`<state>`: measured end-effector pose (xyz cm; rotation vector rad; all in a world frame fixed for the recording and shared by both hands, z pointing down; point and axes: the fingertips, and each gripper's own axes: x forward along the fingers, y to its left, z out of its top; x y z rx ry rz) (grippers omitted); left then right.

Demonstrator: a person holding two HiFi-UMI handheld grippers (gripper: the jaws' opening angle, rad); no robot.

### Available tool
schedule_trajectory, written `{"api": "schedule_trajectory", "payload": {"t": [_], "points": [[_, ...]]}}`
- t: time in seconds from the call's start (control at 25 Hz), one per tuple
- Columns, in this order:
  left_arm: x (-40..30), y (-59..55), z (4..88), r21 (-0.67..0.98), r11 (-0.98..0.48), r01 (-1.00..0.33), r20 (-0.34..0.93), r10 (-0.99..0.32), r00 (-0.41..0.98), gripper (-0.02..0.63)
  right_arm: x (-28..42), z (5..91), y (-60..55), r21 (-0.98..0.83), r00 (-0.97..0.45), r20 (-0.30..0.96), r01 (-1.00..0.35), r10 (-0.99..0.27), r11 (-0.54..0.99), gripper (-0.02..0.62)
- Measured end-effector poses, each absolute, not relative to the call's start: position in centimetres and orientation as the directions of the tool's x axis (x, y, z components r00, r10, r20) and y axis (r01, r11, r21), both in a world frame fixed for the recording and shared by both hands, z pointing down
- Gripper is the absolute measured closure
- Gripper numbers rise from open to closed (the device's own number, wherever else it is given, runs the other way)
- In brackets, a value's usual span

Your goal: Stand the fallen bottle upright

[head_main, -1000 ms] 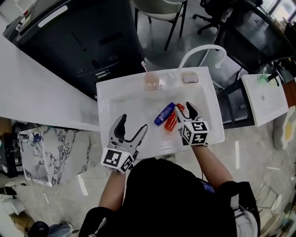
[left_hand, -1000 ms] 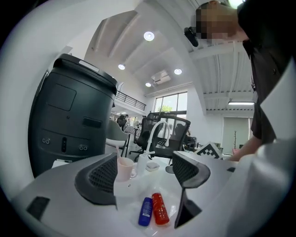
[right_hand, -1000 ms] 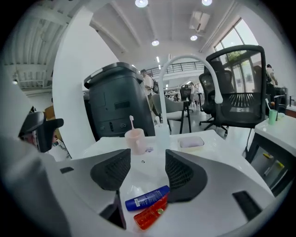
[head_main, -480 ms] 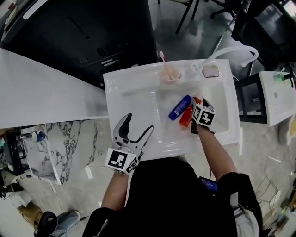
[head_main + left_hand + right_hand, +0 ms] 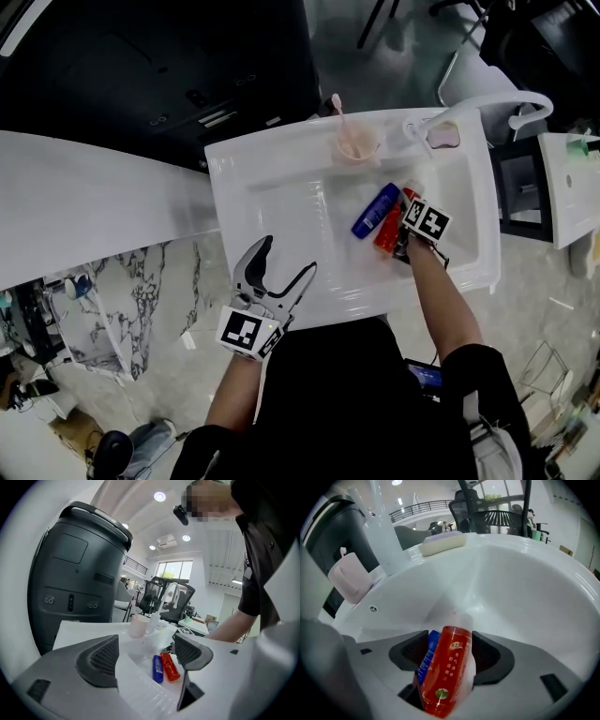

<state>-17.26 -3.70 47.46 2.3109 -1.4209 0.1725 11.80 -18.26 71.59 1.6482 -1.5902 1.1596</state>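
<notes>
This looks like an open-plan office used as a test space. Swivel chairs (image 5: 157,597) stand before a tall window (image 5: 176,570), round spotlights (image 5: 160,497) dot the ceiling, and a big dark grey machine (image 5: 77,573) looms far left. In the middle stands a white washbasin (image 5: 262,178) with tap (image 5: 487,98), pink cup (image 5: 356,145) and soap (image 5: 443,543). A second basin (image 5: 562,202) sits to the right.

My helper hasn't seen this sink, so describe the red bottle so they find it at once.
Find the white sink with a pink cup on its rim. Two bottles lie flat in its basin. Yours is the see-through red bottle on the right; the blue bottle lies left.
</notes>
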Motion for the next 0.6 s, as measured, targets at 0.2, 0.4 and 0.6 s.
{"api": "schedule_trajectory", "payload": {"t": [0.2,0.4,0.6], "points": [[-16.3,-3.7,48.0,0.284,-0.410,-0.867,0.336,-0.804,0.491,0.233,12.1,73.2,-17.5,-0.174,-0.072,0.887,-0.967,-0.456,-0.184,0.299],[-15.3,-3.8,48.3,0.284,-0.394,-0.874,0.361,-0.801,0.478,0.233,11.6,74.0,-17.5,-0.199,-0.108,0.890,-0.966,-0.444,-0.163,0.298],[-14.0,-4.0,48.1,0.299,-0.351,-0.887,0.375,-0.812,0.448,0.233,11.6,75.0,-17.6,-0.217,-0.139,0.898,-0.965,-0.417,-0.146,0.280]]}}
